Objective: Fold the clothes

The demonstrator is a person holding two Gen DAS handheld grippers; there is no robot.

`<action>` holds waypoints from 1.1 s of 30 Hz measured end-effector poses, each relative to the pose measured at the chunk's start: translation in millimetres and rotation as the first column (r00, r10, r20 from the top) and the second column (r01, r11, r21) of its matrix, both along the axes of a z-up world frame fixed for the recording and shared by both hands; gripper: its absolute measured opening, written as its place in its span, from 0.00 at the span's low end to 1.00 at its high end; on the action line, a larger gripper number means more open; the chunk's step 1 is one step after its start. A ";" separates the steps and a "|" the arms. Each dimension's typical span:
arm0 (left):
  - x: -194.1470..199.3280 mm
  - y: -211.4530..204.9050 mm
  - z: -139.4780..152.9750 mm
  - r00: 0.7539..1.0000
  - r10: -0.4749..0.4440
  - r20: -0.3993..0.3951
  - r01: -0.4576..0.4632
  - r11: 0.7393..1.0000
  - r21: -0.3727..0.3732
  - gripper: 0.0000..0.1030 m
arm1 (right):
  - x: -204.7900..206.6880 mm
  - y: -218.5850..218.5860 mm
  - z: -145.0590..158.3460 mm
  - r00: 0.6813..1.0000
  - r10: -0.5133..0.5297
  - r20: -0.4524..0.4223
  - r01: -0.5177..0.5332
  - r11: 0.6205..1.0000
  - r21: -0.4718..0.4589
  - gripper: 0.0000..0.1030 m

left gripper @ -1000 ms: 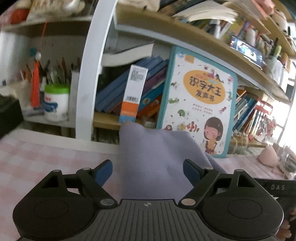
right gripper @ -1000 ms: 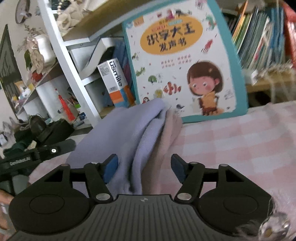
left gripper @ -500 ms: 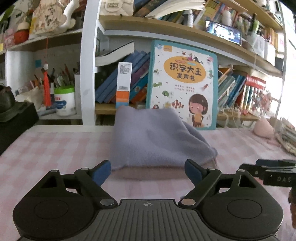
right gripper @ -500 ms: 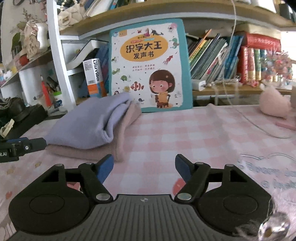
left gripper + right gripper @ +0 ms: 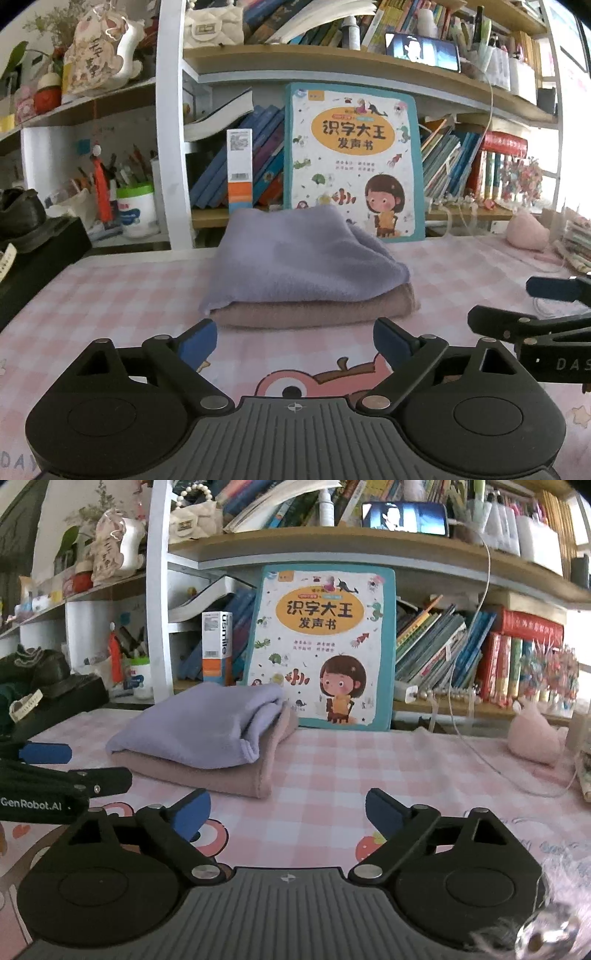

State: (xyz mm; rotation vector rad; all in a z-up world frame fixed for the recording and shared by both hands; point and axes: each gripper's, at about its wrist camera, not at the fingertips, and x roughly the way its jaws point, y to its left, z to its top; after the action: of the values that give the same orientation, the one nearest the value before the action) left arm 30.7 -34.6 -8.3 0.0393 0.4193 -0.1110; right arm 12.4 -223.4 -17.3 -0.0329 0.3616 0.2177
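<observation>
A: Left gripper [image 5: 293, 343] and right gripper [image 5: 288, 810] both hang spread wide with nothing between the fingers, low over the pink checked desk [image 5: 406, 768]

B: And the clothes?

A: Lavender garment [image 5: 295, 258] lies folded on the folded mauve one [image 5: 314, 314], just ahead, before the picture book [image 5: 325, 646]

B: Risk?

A: A gripper nudging the stack could slide the top fold off

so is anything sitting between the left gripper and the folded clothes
Nothing visible. The left gripper is open, and only bare checked tablecloth lies between it and the lilac garment stacked on the pink garment.
</observation>
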 end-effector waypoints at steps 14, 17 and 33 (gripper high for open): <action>-6.3 2.4 -4.3 0.998 0.058 0.033 -0.058 0.998 -0.001 0.95 | 1.1 2.3 -0.4 0.999 -0.042 0.009 0.042 0.999 -0.028 1.00; -7.0 3.0 -4.1 0.997 0.071 0.038 -0.071 0.997 -0.001 0.97 | -0.3 3.4 -0.6 0.999 -0.038 0.017 0.039 0.999 -0.035 1.00; -6.6 -1.2 -4.9 0.996 0.082 0.036 -0.083 0.996 0.033 1.00 | -2.9 0.5 0.8 0.997 -0.074 0.033 0.075 0.997 -0.027 1.00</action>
State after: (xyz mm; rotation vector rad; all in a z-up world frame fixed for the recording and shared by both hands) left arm 24.1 -35.8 -13.2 0.0579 0.3874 -0.0215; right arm 9.5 -222.9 -16.4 -0.0503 0.3337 0.1379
